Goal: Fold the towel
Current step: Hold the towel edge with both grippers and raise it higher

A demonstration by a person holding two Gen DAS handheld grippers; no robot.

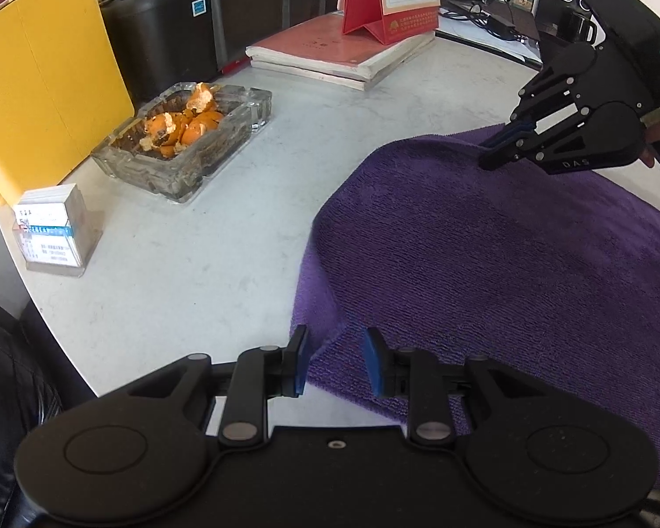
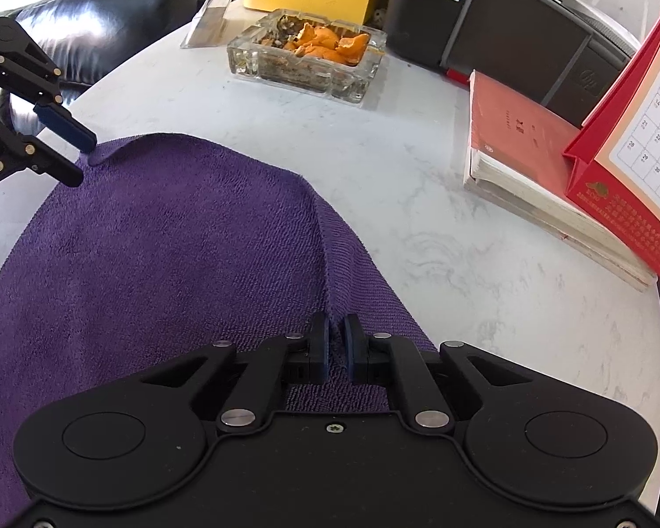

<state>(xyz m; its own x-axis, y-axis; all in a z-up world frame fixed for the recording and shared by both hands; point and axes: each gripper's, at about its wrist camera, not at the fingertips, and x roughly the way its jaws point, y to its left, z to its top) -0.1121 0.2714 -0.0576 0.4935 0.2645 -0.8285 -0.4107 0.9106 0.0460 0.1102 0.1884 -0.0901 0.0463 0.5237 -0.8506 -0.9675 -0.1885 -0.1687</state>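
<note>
- Left wrist view: the left gripper (image 1: 335, 363) hangs over the near corner of the purple towel (image 1: 506, 264), which lies on the white table (image 1: 224, 237). Its 2 blue pads stand partly apart with the corner between them, not pressed.
- Farther off, the right gripper (image 1: 490, 147) looks closed at the towel's far edge.
- Right wrist view: the right gripper (image 2: 335, 345) is nipped onto a raised ridge of towel (image 2: 154, 242), with cloth between the nearly closed pads.
- Judgement: this is the grasping step, 1 corner taken. Next, the left pads should close on their corner; then both corners lift together, clear of the glass ashtray (image 2: 308, 59).
</note>
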